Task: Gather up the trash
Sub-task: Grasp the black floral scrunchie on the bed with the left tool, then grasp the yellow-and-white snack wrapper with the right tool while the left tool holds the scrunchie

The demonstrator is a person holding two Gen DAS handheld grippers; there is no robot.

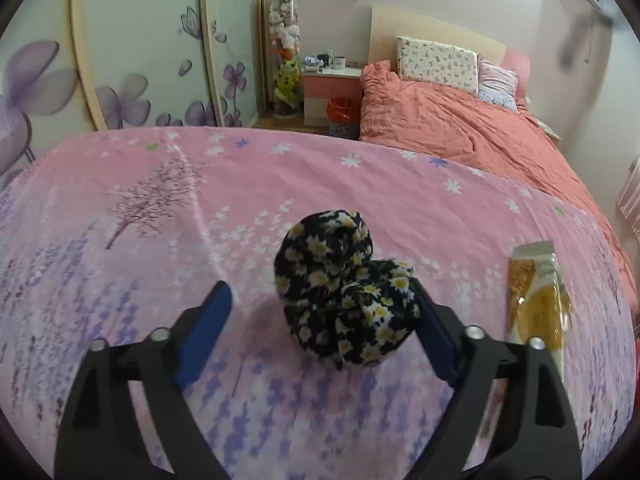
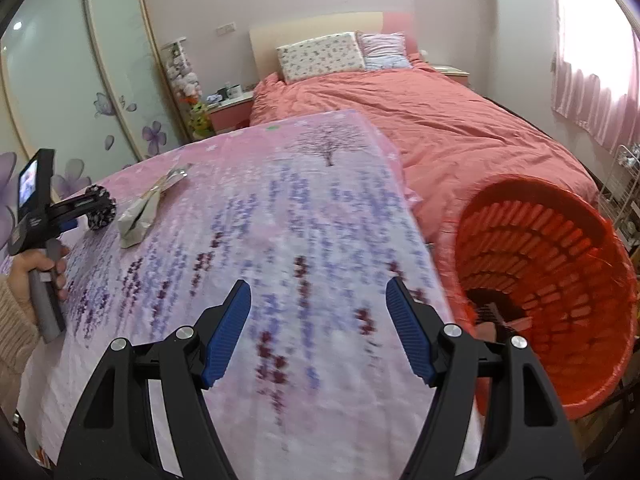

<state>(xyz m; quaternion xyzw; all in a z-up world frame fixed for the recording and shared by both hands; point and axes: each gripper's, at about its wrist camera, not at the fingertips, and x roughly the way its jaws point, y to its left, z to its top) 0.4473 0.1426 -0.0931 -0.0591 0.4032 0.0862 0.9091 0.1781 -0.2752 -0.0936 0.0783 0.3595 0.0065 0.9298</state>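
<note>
a pink flowered sheet (image 1: pixel 168 200) covers the surface in a bedroom, beside a bed (image 1: pixel 460 128). the left gripper (image 1: pixel 324 304) stands wide, empty, a dark daisy cloth ball (image 1: pixel 344 288) between its jaws near the right finger. a gold wrapper (image 1: pixel 536 300) lies just right. the right gripper (image 2: pixel 318 324) is wide, empty; a red basket (image 2: pixel 560 240) sits to its right.

A surface (image 1: pixel 120 184) covered by a pink cloth printed with purple flowers and a tree carries a dark bundle of daisy-print fabric (image 1: pixel 344 288) and, near it, a snack wrapper (image 1: pixel 536 300) lying flat. A bed (image 1: pixel 460 128) stands beyond.
</note>
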